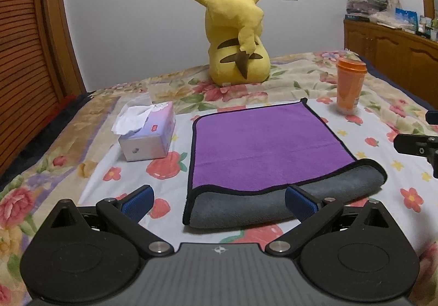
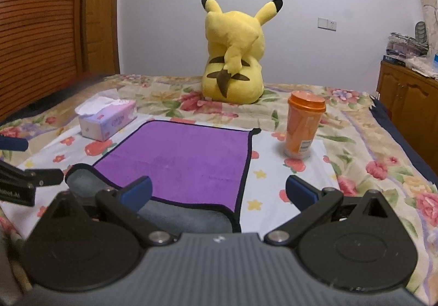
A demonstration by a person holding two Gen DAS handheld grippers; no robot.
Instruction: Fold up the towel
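A purple towel (image 1: 262, 144) with a black hem and a grey underside lies flat on the floral bedsheet; its near edge is rolled over, showing a grey fold (image 1: 273, 204). It also shows in the right wrist view (image 2: 180, 158). My left gripper (image 1: 219, 200) is open, just short of the towel's near left corner, holding nothing. My right gripper (image 2: 219, 191) is open above the towel's near right corner, holding nothing. Part of the right gripper (image 1: 418, 148) shows at the right edge of the left wrist view.
A tissue box (image 1: 149, 133) sits left of the towel. An orange lidded cup (image 1: 349, 85) stands to the right behind it. A yellow plush toy (image 1: 238, 40) sits at the back. A wooden cabinet (image 1: 388, 43) is far right and a wooden slatted door (image 1: 22, 59) is on the left.
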